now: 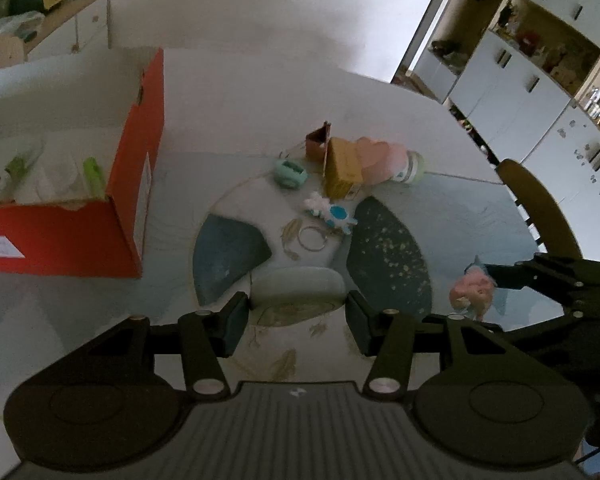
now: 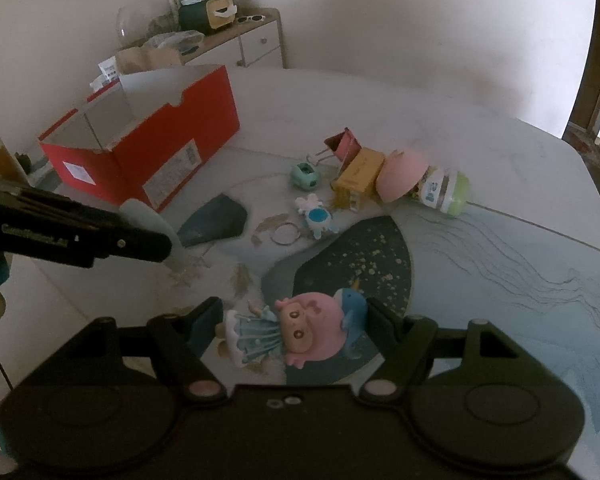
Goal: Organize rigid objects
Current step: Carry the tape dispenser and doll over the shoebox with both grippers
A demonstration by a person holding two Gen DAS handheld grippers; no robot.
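Note:
My left gripper (image 1: 298, 322) is shut on a pale grey-green rounded piece (image 1: 298, 286) that fills the gap between its pads; the right wrist view shows the piece (image 2: 148, 216) in it above the table, near the red cardboard box (image 2: 160, 152). My right gripper (image 2: 294, 320) is shut on a small doll (image 2: 300, 332) with pink hair and a blue dress, lying sideways between the fingers. That doll (image 1: 472, 288) shows at the right of the left wrist view. The open red box (image 1: 136, 160) holds a green tube (image 1: 94, 176) and white packets.
Mid-table lie a teal toy (image 2: 306, 174), a yellow carton (image 2: 360, 176), a pink bowl (image 2: 402, 176), a green-lidded jar (image 2: 444, 190), a small brown box (image 2: 344, 144) and a white-and-blue keychain figure (image 2: 316, 216) with its ring (image 2: 286, 234). A chair back (image 1: 540, 208) stands at the table's right edge.

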